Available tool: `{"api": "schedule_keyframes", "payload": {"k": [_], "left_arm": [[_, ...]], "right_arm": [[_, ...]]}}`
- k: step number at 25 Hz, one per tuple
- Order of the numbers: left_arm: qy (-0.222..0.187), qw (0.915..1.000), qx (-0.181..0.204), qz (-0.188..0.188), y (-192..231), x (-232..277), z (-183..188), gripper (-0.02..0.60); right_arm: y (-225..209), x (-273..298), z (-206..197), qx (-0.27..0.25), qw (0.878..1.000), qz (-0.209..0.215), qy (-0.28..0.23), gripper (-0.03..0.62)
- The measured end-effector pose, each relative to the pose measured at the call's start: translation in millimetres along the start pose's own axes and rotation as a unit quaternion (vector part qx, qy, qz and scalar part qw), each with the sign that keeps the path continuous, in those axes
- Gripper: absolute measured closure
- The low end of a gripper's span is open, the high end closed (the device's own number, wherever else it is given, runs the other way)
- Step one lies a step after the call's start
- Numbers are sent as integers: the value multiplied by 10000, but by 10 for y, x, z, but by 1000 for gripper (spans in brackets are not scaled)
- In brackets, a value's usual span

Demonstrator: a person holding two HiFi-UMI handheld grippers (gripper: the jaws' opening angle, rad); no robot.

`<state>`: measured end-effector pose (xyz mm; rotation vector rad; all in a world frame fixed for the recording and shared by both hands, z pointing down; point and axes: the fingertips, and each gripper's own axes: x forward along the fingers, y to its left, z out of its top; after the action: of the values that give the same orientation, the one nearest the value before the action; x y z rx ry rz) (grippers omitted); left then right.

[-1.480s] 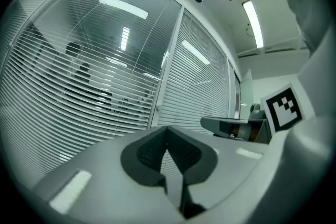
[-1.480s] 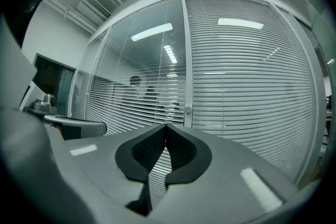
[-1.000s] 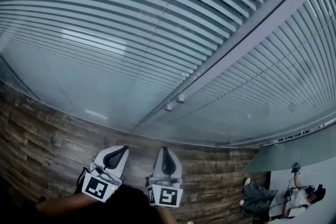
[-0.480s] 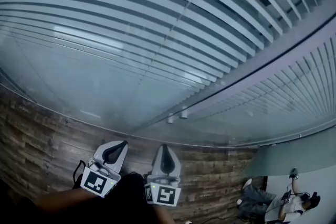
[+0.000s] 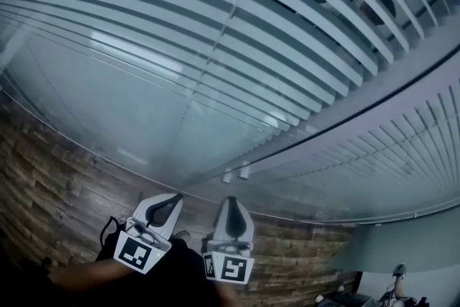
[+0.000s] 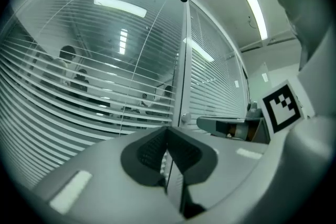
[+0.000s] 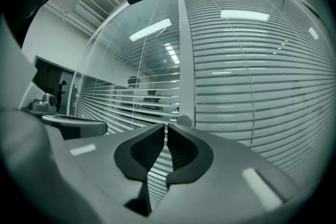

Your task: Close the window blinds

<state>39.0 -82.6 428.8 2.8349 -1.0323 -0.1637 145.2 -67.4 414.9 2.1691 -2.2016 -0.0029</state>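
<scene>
Facing the glass wall, both tongs point level at it, side by side. The left tongs (image 5: 171, 200) are closed, tips touching, with nothing in them. The right tongs (image 5: 228, 202) have just been opening a little and stand a crack apart, also with nothing between them.

The blinds hang behind the glass in two panes split by a post (image 5: 374, 101). The left blind (image 5: 215, 47) has its slats turned flat, so people beyond show through the gaps. The right blind (image 5: 402, 147) looks nearer shut.

I judge that the next move turns on the pair of small knobs (image 5: 236, 173) low on the post. They are probably the slat controls, though they are too small to be sure. They lie ahead of the tongs and touch neither. From each pair of tips they sit slightly to the right. The right tongs are nearer and almost in line with them, while the left would have to cross over. The post runs upright.
</scene>
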Motion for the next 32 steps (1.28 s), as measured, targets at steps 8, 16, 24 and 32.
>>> {"api": "schedule_keyframes", "payload": {"k": [8, 16, 24, 32], "left_arm": [[306, 9993, -51, -216, 89, 55, -329, 581], [460, 9969, -258, -584, 212, 80, -297, 581], [174, 9964, 28, -834, 174, 278, -340, 581], [210, 9959, 86, -870, 294, 403, -245, 581]], "right_arm": [[-82, 140, -231, 33, 9994, -301, 182, 545], [-78, 232, 55, -240, 9982, -550, 89, 525], [-115, 318, -137, -546, 9970, -523, 138, 516], [-243, 386, 9, -733, 9941, -793, 90, 508]]}}
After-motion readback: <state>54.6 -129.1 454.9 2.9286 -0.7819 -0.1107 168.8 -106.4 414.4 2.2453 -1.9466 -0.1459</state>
